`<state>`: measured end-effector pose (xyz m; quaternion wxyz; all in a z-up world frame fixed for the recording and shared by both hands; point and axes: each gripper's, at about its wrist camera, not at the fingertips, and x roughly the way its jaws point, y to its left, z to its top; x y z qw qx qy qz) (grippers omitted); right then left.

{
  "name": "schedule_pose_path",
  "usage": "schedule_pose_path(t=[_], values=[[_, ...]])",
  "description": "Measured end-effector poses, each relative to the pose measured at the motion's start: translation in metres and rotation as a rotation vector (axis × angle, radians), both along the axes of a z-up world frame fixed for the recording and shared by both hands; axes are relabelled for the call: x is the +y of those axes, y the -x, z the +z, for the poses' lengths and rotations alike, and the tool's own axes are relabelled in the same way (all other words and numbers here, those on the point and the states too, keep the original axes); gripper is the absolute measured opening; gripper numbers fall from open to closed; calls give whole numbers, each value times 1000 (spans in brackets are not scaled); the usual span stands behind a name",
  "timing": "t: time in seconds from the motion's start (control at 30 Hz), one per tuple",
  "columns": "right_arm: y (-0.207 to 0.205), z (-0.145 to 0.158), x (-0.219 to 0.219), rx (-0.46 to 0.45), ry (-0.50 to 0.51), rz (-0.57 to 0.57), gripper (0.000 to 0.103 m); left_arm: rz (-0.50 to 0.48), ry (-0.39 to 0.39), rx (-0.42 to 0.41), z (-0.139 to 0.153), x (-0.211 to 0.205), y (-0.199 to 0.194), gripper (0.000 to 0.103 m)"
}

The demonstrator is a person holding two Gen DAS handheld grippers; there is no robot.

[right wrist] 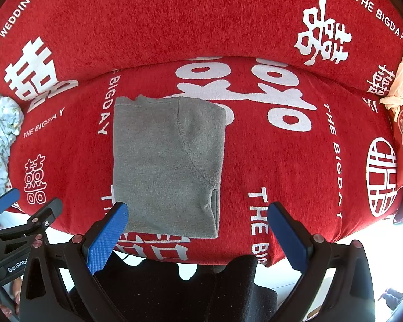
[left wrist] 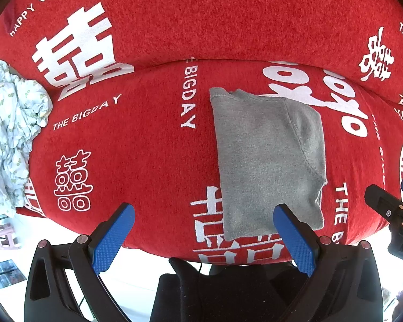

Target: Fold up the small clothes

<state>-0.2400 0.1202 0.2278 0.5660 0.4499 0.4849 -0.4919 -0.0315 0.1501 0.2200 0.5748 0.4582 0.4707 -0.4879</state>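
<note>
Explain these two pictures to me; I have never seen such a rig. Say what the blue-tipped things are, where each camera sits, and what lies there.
A person holds two hand grippers, each with a camera looking along its blue fingers. One picture comes from the left gripper, the other from the right gripper. Both stand open and hold nothing. On the red cover lies a grey garment, folded flat. A crumpled pale cloth sits at the left, a cream cloth at the right.
</note>
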Motion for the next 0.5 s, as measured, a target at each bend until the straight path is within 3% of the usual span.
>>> schedule_pose_path(t=[0.5], values=[[0, -5, -4, 4, -12, 14, 103, 37, 31, -10, 0, 1, 5, 103]])
